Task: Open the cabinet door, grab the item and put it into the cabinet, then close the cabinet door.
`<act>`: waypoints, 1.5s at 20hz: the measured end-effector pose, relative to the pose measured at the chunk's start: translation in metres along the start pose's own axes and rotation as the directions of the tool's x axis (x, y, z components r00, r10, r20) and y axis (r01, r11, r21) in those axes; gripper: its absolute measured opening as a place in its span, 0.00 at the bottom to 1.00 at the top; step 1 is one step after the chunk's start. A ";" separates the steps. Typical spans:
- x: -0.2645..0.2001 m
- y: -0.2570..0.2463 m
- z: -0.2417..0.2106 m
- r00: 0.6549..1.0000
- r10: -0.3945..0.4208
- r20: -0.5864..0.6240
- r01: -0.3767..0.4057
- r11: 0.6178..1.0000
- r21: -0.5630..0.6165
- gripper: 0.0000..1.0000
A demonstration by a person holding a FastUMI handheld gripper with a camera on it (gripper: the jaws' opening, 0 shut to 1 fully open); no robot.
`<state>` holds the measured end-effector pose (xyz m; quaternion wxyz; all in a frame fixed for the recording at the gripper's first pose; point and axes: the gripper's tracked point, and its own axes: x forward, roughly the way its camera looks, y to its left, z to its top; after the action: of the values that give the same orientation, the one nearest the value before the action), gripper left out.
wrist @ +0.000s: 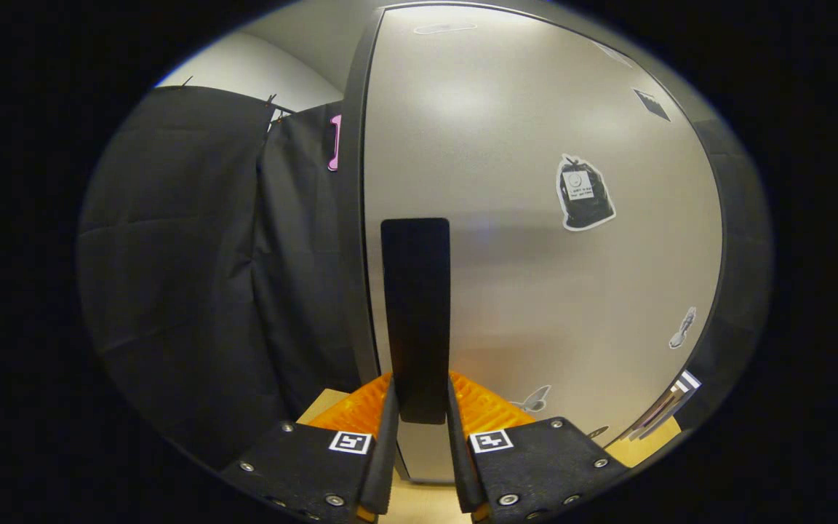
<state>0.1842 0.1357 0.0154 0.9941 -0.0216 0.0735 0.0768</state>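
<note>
I am clamping my hand-held gripper (421,429), both fingers pressing the black upright handle (415,313) near its lower end. The grey cabinet door (535,240) just beyond it looks rigid and smooth, probably swinging easily.

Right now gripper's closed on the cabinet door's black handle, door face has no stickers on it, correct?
Not quite. The gripper is closed on the black handle with a finger on each side, but the cabinet door is not bare: the gripper view shows several stickers on it, the biggest a dark bag-shaped sticker right of the handle.
</note>
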 end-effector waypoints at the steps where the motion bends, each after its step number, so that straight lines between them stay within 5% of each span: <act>1: 0.000 0.000 0.000 1.000 0.009 0.007 -0.009 1.000 -0.004 0.34; 19: -0.036 -0.008 -0.009 0.977 0.211 -0.007 -0.211 0.977 -0.035 0.31; 30: -0.057 -0.027 -0.015 0.925 0.379 -0.023 -0.379 0.925 0.005 0.31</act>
<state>0.1305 0.0999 0.0102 0.9596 -0.0075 0.0882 0.2671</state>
